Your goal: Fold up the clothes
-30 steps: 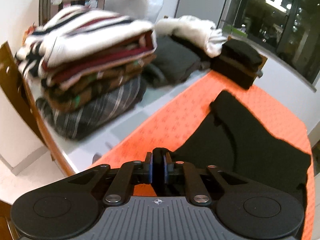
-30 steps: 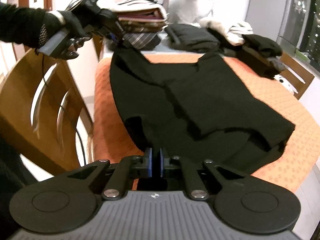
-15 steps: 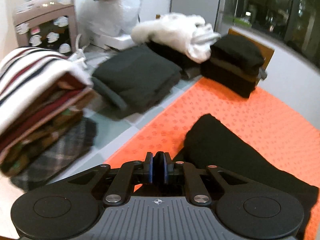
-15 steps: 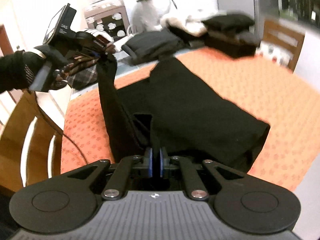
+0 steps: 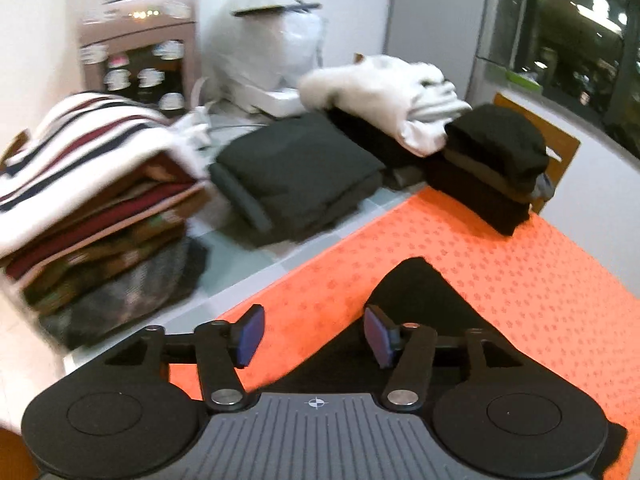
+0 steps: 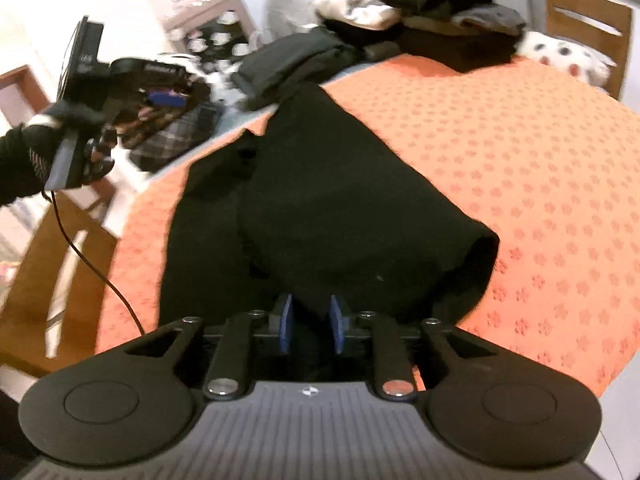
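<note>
A black garment lies folded over itself on the orange tablecloth. My right gripper sits at its near edge; its jaws are opening, and a tip of the black cloth hangs loosely between the blue pads. In the left wrist view, my left gripper hovers over the far corner of the garment. Its jaws are also opening, with nothing between them. In the right wrist view, a gloved hand holds the left gripper up at the left, clear of the cloth.
Folded clothes line the far side of the table: a striped stack, a dark pile, a white bundle and a black stack. Wooden chairs stand at the left and far right. A cable hangs from the left hand.
Both grippers were shut on the garment's edge and carried it across onto the rest. Both have now opened, and the left one has let go and lifted off.
</note>
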